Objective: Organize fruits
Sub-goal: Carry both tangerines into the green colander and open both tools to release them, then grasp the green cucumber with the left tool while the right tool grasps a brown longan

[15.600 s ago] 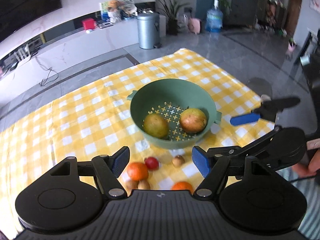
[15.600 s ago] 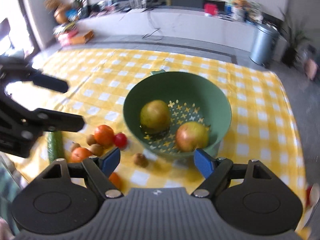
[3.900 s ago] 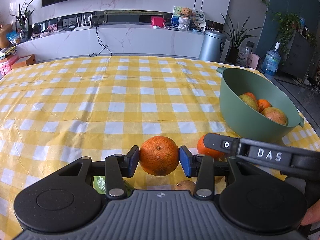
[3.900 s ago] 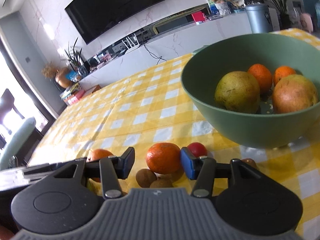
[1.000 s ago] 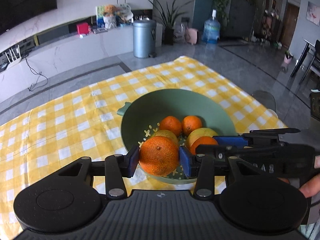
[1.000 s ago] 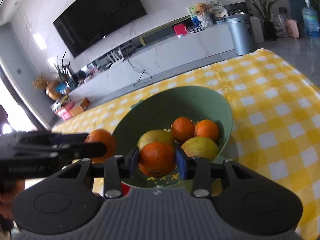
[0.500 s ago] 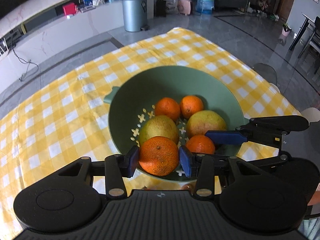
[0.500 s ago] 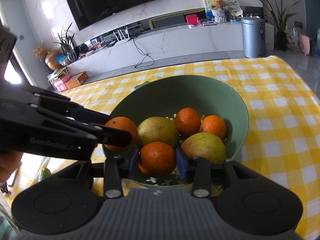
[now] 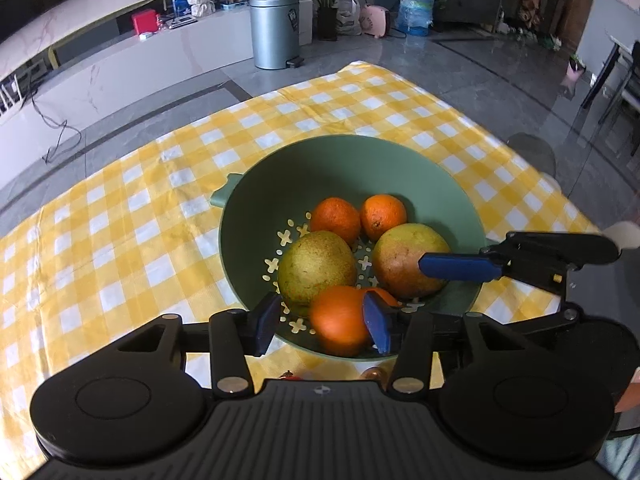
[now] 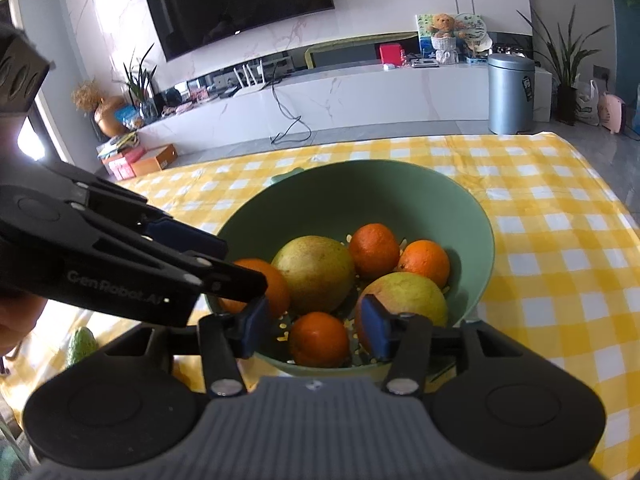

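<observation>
A green colander bowl (image 9: 248,240) (image 10: 476,240) stands on the yellow checked cloth. It holds two large green-yellow fruits (image 9: 316,266) (image 10: 314,274) and several oranges. My left gripper (image 9: 320,322) is open over the bowl's near rim; an orange (image 9: 338,320) sits loose in the bowl between its pads. My right gripper (image 10: 312,326) is open over the bowl's rim, with another orange (image 10: 318,338) lying in the bowl below it. The right gripper also shows in the left wrist view (image 9: 460,267), and the left gripper in the right wrist view (image 10: 224,264).
Small fruits (image 9: 290,376) lie on the cloth just in front of the bowl, mostly hidden by my left gripper. A green vegetable (image 10: 80,346) lies on the cloth at the left. The table edge runs behind the bowl, with floor and a bin (image 9: 276,30) beyond.
Both grippers have opened and let go of their oranges, which now lie in the bowl. Both grippers have come in closer over the bowl.
</observation>
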{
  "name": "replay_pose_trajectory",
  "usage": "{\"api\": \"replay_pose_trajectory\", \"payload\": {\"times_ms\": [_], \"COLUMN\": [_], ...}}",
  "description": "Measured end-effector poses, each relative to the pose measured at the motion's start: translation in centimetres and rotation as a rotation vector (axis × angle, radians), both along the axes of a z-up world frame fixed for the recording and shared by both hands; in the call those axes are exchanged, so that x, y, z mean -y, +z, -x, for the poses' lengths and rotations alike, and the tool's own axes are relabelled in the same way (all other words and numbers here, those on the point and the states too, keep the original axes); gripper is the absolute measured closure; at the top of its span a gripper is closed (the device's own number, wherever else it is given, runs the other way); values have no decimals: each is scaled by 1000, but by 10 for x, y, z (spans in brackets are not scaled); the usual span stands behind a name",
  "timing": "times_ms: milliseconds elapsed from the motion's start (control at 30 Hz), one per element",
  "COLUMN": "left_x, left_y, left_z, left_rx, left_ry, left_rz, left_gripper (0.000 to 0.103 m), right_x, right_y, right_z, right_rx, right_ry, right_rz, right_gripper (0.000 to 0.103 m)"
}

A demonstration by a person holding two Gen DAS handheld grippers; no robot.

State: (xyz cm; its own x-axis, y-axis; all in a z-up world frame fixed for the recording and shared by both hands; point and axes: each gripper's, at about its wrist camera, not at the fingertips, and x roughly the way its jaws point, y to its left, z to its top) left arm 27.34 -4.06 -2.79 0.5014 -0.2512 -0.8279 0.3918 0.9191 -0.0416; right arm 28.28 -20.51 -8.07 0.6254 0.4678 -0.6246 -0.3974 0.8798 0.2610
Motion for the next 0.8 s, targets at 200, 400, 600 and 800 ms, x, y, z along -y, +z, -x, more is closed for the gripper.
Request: {"api": "replay_pose_trajectory", "payload": {"times_ms": [200,400,600,800], "left_x": [-4,-9,-26,-50], "left_y": [10,26,40,44], "left_z": [10,28,55,87], "left_rx": [16,46,63,99], "left_ry": [18,67,147,227], "left_rz": [31,23,44,63], "left_gripper": [46,46,46,46], "right_x": [2,8,10,3], "right_y": [1,6,11,20], "right_z": [4,16,33,56], "right_rx": [20,53,81,151], "right_ry": [-26,-64,-108,-133], "right_rz": [-10,-46,-94,-113], "right_gripper": [48,37,33,31]}}
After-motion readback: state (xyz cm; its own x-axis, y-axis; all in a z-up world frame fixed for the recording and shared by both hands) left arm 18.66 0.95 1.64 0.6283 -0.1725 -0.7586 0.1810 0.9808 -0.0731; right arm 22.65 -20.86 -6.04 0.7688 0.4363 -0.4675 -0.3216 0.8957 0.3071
